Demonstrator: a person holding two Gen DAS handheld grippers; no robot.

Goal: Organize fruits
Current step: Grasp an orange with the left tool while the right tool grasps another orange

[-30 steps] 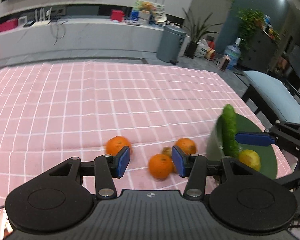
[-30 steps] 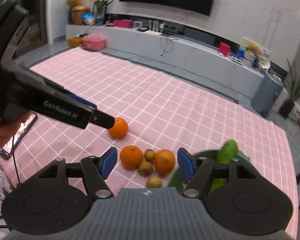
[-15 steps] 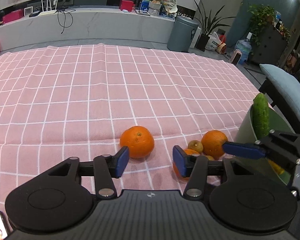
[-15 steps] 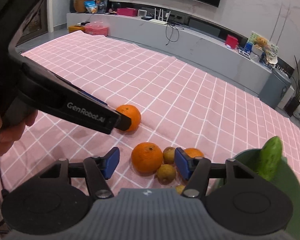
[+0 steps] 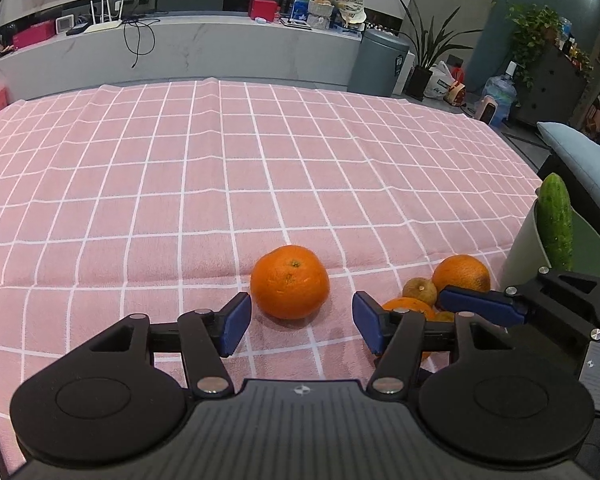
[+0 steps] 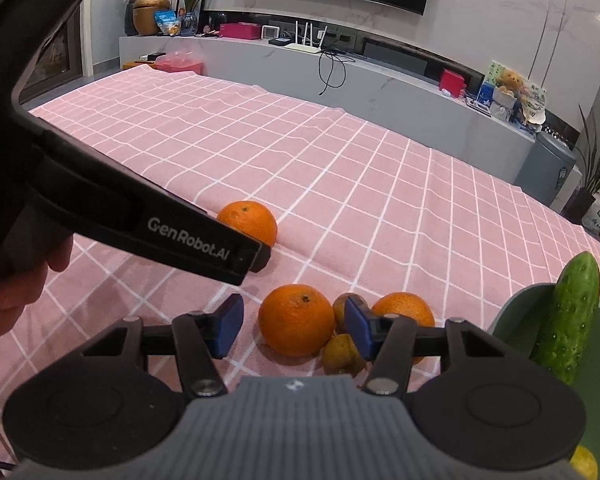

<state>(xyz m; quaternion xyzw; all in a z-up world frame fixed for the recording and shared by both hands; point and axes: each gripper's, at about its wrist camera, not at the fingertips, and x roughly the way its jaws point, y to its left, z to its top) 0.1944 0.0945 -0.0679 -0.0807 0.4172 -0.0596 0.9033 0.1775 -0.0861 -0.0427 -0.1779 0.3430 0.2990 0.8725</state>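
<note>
My left gripper (image 5: pixel 300 326) is open, low over the pink cloth, with a lone orange (image 5: pixel 289 281) just ahead between its fingers. My right gripper (image 6: pixel 294 326) is open around a second orange (image 6: pixel 296 319). A third orange (image 6: pixel 403 310) and small brown fruits (image 6: pixel 342 354) lie beside it. A green bowl (image 6: pixel 512 312) at the right holds a cucumber (image 6: pixel 568 320) standing against its rim, and a yellow fruit (image 6: pixel 584 462). The lone orange (image 6: pixel 248 221) shows behind the left gripper's finger in the right wrist view.
The pink checked tablecloth (image 5: pixel 220 168) covers the table. A chair with a blue cushion (image 5: pixel 584 160) stands past the right edge. A grey counter (image 5: pixel 180 52) and a bin (image 5: pixel 380 62) stand beyond the far edge.
Both grippers have moved forward and lower. The lone orange now sits between the left fingers, and the second orange sits between the right fingers.
</note>
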